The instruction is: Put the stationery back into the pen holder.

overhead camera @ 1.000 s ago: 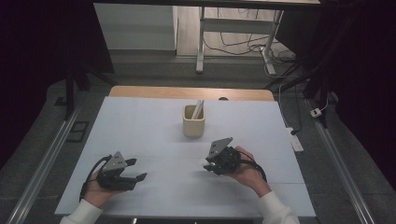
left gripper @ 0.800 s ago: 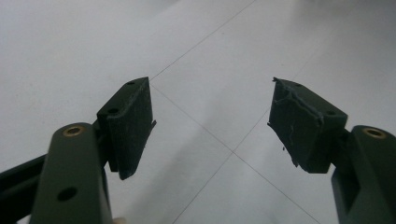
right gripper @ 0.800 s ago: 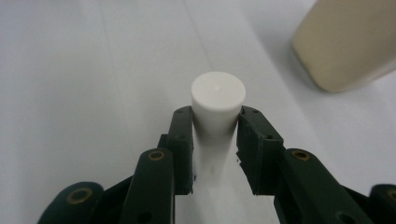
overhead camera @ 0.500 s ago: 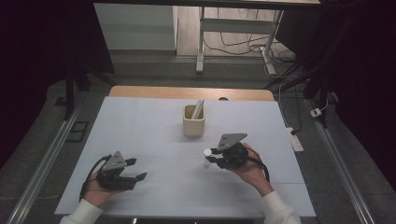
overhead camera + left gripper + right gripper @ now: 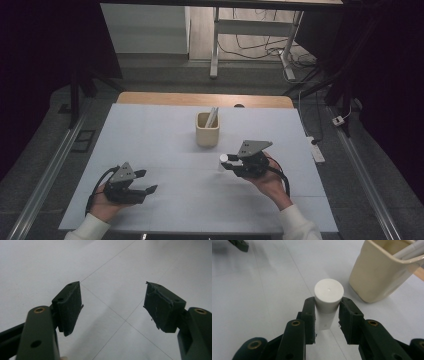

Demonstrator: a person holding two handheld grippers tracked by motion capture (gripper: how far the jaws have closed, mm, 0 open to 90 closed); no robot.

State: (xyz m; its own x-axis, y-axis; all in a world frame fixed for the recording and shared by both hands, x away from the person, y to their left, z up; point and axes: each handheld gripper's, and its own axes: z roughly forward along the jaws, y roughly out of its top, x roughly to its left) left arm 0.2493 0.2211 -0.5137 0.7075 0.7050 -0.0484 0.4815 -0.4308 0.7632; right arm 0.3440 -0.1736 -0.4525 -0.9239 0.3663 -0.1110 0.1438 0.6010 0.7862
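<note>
White cylinder [image 5: 329, 302] clamped upright in the right gripper [image 5: 327, 315], beside the cream cup [image 5: 387, 270]; left gripper [image 5: 112, 307] gapes wide, holding nothing.

A dim lab or test room set up for recording handwork. A table [image 5: 165, 130] with a plain white top stands in the middle, its wooden edge showing at the far side. Metal rails [image 5: 45, 170] run along the floor on the left and right of it. Beyond the far edge stands a white metal frame [image 5: 250, 30], with loose cables [image 5: 250, 47] lying on the floor beneath it. A power strip [image 5: 317, 149] lies on the grey floor at the right. The surroundings are dark.
</note>
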